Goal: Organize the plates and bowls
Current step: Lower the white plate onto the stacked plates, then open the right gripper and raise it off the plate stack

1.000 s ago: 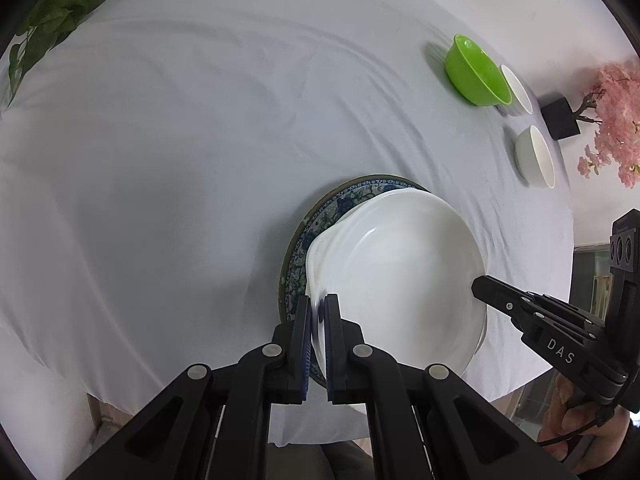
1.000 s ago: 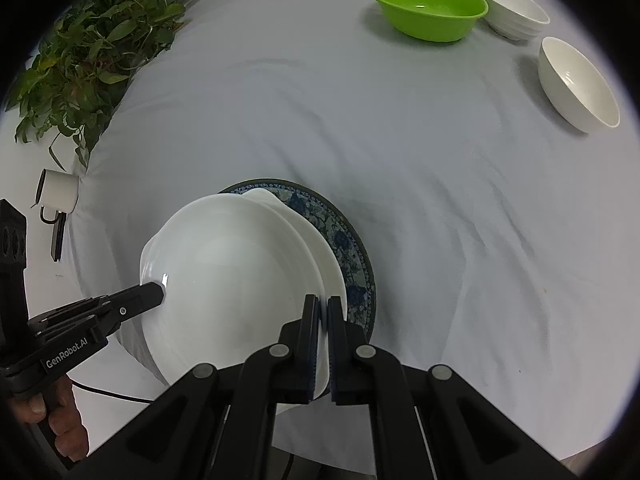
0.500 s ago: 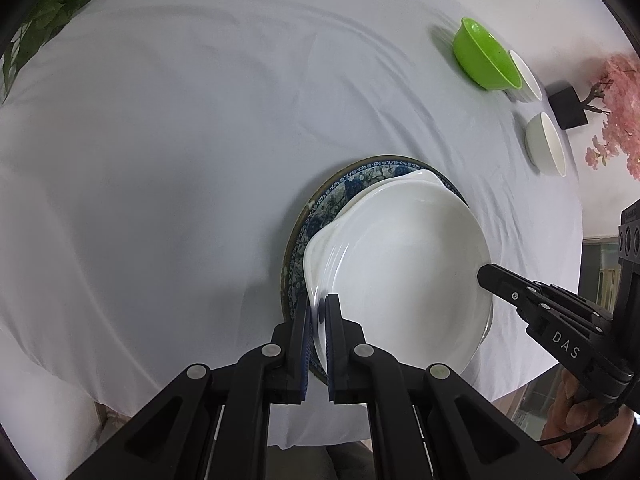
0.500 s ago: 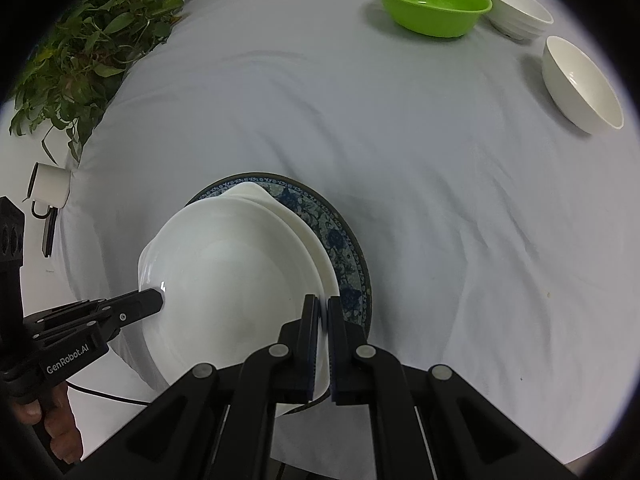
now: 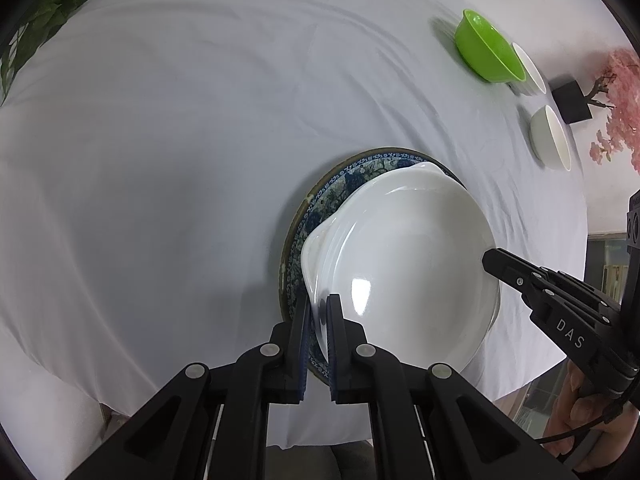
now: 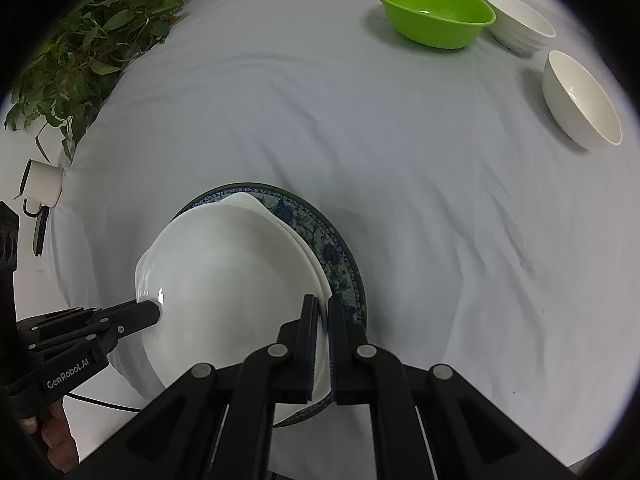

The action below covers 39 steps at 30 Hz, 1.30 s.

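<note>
The left gripper (image 5: pixel 318 312) was closed on the near-left rim of a white plate (image 5: pixel 404 268), its blue-padded fingers (image 5: pixel 303 332) pinched to a narrow slit with the rim caught between them. The right gripper (image 6: pixel 323 312) was clamped likewise on the opposite rim of the same plate (image 6: pixel 224 292), its fingers (image 6: pixel 310 340) drawn almost together on the thin edge. In each wrist view the other gripper was seen reaching in from the side, its tip set against the plate's rim, with part of a hand (image 5: pixel 584 428) visible behind the handle.

The white plate was held over a second white dish (image 6: pixel 292 236), whose edge was seen just beneath it, and both were placed above a larger blue patterned plate (image 5: pixel 320 208). Whether the held plate was touching the dish below could not be told. The stack lay near the front edge of a table covered by a wrinkled white cloth (image 6: pixel 360 140).

Well apart, at the far right of the table, a green bowl (image 6: pixel 434 12) was seen touching or just beside a ribbed white bowl (image 6: pixel 518 22), with a third white bowl (image 6: pixel 580 98) near them. Green foliage (image 6: pixel 92 44) was seen at the far left, a white mug (image 6: pixel 40 182) off the table's left edge, and a pink blossom ornament (image 5: pixel 616 104) on the right.
</note>
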Available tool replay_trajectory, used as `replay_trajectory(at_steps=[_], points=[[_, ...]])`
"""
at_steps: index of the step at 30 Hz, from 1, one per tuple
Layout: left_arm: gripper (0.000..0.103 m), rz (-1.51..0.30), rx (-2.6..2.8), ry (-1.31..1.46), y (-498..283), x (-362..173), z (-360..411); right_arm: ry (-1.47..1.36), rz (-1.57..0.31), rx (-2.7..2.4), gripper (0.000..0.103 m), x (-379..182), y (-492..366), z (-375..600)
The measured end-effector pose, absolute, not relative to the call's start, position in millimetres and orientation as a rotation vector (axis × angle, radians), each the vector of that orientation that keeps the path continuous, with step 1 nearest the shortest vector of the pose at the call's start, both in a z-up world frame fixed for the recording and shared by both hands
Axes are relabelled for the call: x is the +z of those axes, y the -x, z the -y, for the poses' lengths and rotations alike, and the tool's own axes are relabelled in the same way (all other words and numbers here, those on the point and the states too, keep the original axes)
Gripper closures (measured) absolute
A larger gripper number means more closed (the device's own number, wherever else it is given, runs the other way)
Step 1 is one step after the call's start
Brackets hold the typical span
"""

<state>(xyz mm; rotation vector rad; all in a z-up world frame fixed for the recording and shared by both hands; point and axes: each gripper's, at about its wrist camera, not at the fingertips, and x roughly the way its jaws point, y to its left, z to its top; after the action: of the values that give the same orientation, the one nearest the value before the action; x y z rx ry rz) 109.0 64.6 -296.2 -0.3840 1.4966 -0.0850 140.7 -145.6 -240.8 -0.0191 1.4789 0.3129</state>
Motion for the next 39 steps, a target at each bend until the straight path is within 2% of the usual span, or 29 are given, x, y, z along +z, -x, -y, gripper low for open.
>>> replay_trajectory(at_steps=[14,16,26,27,28,29,30,31,32,34,35,36,39], points=[[0.099,-1.502,-0.126,0.374,-107.6,-295.1,-61.1,0.014,-1.487,0.295,0.098,-246.9,-141.7,146.9],[0.095,-1.495,-0.136,0.383,-106.0,-292.0,-62.3,0.006,-1.488,0.295,0.097,-247.3,-141.7,148.6],[0.093,-1.423,-0.178,0.404,-103.6,-266.2,-72.7,-0.047,-1.497,0.303,0.096,-250.6,-143.2,154.9],[0.086,-1.406,-0.178,0.407,-103.5,-260.7,-75.7,-0.056,-1.497,0.303,0.096,-250.5,-143.8,154.7],[0.071,-1.389,-0.168,0.407,-102.7,-255.4,-79.1,-0.062,-1.496,0.303,0.096,-250.0,-143.3,155.6],[0.062,-1.356,-0.150,0.407,-101.7,-246.6,-84.0,-0.061,-1.490,0.299,0.096,-247.7,-143.4,156.1],[0.044,-1.323,-0.135,0.409,-100.1,-238.7,-88.1,-0.053,-1.481,0.296,0.094,-243.9,-142.9,156.2],[0.033,-1.270,-0.111,0.405,-98.1,-225.6,-93.7,-0.045,-1.467,0.298,0.086,-238.5,-142.6,156.7],[0.029,-1.229,-0.091,0.392,-96.7,-214.3,-97.4,-0.045,-1.452,0.307,0.077,-231.8,-141.9,158.5],[0.017,-1.160,-0.054,0.343,-95.1,-190.3,-102.2,-0.070,-1.419,0.317,0.030,-217.1,-141.4,165.3],[0.017,-1.124,-0.040,0.308,-94.3,-177.3,-102.9,-0.092,-1.381,0.309,0.022,-203.7,-140.4,172.0],[0.017,-1.091,-0.037,0.278,-93.4,-164.1,-102.8,-0.101,-1.350,0.299,0.019,-192.3,-139.6,181.0],[0.017,-1.045,-0.034,0.203,-91.3,-128.5,-99.3,-0.120,-1.291,0.249,0.018,-159.7,-139.5,205.1]])
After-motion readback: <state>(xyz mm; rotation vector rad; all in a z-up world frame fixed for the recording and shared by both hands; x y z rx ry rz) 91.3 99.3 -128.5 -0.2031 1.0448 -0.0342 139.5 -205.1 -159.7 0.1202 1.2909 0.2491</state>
